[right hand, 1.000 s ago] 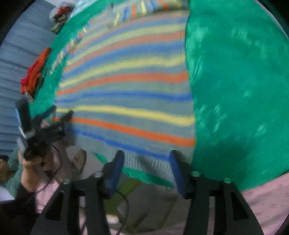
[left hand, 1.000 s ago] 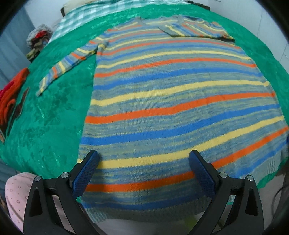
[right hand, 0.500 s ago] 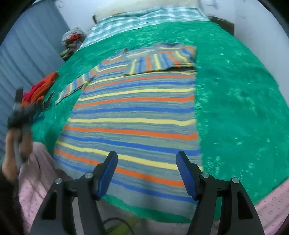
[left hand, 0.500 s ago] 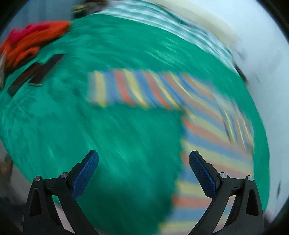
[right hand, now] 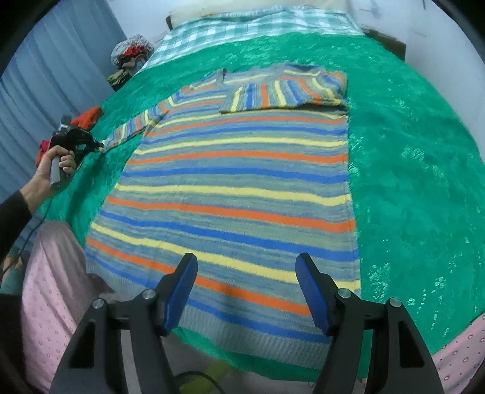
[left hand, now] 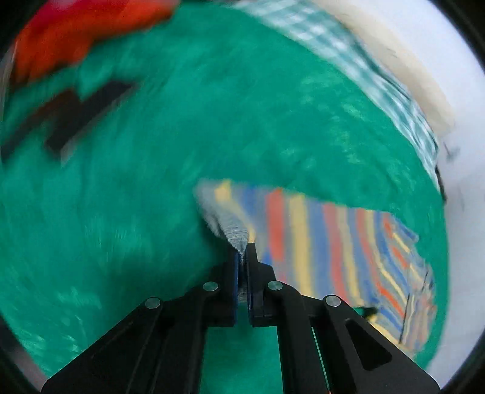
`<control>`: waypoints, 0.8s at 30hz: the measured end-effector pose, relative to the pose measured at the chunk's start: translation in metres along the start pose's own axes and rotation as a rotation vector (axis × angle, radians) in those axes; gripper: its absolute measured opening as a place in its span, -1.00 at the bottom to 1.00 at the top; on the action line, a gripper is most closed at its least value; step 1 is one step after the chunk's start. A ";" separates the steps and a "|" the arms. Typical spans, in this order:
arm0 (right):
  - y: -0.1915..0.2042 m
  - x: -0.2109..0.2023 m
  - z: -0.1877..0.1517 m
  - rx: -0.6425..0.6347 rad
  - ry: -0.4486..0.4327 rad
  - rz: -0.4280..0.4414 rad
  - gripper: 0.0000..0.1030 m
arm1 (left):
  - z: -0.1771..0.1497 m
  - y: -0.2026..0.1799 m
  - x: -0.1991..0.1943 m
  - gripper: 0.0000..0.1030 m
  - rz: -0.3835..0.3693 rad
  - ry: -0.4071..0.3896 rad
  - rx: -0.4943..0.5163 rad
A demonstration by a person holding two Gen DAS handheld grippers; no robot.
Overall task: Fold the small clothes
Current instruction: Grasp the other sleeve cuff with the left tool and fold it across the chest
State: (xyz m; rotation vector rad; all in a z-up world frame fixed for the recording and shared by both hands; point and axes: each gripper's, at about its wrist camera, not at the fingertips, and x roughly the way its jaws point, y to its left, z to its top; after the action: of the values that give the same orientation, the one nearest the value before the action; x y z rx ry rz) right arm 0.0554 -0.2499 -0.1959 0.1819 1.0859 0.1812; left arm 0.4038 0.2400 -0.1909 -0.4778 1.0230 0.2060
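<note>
Left edge of the bed: a hand (right hand: pixel 56 165) holds the left gripper (left hand: pixel 242 256), its jaws just snapped closed on the grey ribbed cuff of the sweater's left sleeve (right hand: pixel 133 125), beside red-orange clothes (right hand: pixel 88 116). The green plush blanket (right hand: pixel 409 157) leaves open room left and far more right. The knitted striped sweater (right hand: pixel 236 188), blue, yellow, orange and grey, lies flat at centre, its right sleeve already folded across the chest. The right gripper (right hand: pixel 245 291) hovers over the hem, jaws apart, holding nothing. A checked cloth (right hand: pixel 248 27) covers the head end.
</note>
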 end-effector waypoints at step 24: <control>-0.026 -0.007 -0.006 0.074 -0.040 0.042 0.30 | -0.086 -0.285 -0.009 0.74 -0.079 -0.085 0.568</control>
State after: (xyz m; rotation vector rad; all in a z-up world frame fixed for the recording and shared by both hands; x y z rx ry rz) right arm 0.0482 -0.2769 -0.1985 0.2738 1.0502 0.1746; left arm 0.4425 -0.0509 -0.1384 0.0081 0.9272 -0.1353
